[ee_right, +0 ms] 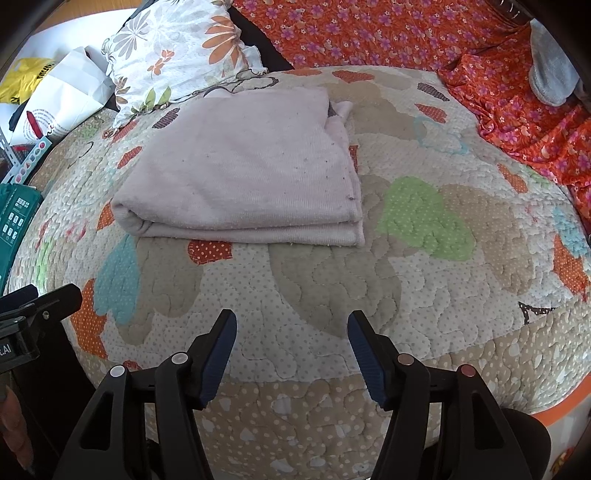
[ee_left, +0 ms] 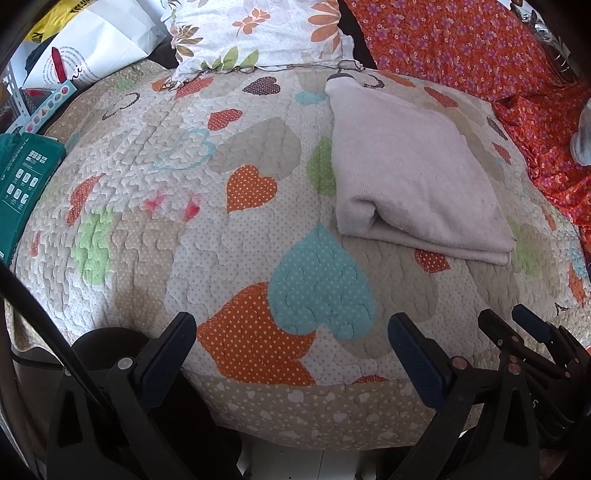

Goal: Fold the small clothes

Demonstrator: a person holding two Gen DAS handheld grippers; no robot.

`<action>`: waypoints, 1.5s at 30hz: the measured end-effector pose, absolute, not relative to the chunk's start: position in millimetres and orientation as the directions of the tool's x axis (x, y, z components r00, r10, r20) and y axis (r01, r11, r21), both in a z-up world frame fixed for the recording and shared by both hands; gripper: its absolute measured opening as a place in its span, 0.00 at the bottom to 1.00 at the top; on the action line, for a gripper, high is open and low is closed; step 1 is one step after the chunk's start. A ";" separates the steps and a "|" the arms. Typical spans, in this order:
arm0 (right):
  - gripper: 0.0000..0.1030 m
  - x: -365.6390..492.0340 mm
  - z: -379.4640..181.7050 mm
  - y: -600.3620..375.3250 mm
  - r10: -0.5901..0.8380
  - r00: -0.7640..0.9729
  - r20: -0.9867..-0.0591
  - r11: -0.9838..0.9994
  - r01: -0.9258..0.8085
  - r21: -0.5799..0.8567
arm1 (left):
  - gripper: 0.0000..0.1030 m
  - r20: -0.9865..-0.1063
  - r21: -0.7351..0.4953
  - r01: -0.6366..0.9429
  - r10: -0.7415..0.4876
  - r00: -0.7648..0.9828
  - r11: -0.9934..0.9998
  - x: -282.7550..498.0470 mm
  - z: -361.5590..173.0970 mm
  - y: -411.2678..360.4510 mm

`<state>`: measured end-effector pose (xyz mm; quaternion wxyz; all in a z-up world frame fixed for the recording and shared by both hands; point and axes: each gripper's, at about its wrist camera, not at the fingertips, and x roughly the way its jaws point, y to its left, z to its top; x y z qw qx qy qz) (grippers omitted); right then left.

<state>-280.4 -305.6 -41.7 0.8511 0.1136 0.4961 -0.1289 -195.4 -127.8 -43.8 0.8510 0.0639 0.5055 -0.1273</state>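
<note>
A pale pink garment (ee_left: 413, 170) (ee_right: 243, 173) lies folded into a thick rectangle on the heart-patterned quilt (ee_left: 192, 177) (ee_right: 443, 280). My left gripper (ee_left: 291, 325) hovers open over the quilt's near edge, well short of the garment, which sits ahead and to its right. My right gripper (ee_right: 291, 321) is open too, with nothing between its fingers, and the garment lies ahead and slightly left of it. In the left wrist view the right gripper (ee_left: 517, 317) shows at the lower right. In the right wrist view the left gripper's fingertips (ee_right: 48, 299) show at the left edge.
A floral pillow (ee_left: 258, 33) (ee_right: 177, 55) rests at the quilt's far side. An orange flowered cloth (ee_left: 480, 48) (ee_right: 369, 33) covers the back and right. White paper bags (ee_left: 92, 48) (ee_right: 70, 96) and a green box (ee_left: 22, 173) (ee_right: 14, 214) stand at the left.
</note>
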 end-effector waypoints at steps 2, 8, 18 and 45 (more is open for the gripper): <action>0.66 -280.7 -41.3 -306.1 -0.107 0.474 -0.874 0.941 0.332 0.065 | 1.00 -0.878 -0.020 0.281 -0.152 0.454 0.959 -195.0 -44.7 -127.9; 0.66 -281.6 -39.3 -307.4 -0.109 0.477 -0.872 0.942 0.329 0.063 | 1.00 -0.887 -0.027 0.270 -0.148 0.438 0.963 -192.0 -49.4 -126.7; 0.66 -281.5 -36.8 -300.1 -0.116 0.482 -0.869 0.946 0.319 0.051 | 1.00 -0.896 -0.038 0.263 -0.150 0.418 0.964 -187.8 -54.6 -126.7; 0.70 -272.8 -27.8 -287.5 -0.121 0.503 -0.856 0.955 0.294 0.038 | 1.00 -0.903 -0.072 0.249 -0.169 0.396 0.966 -177.4 -63.4 -124.4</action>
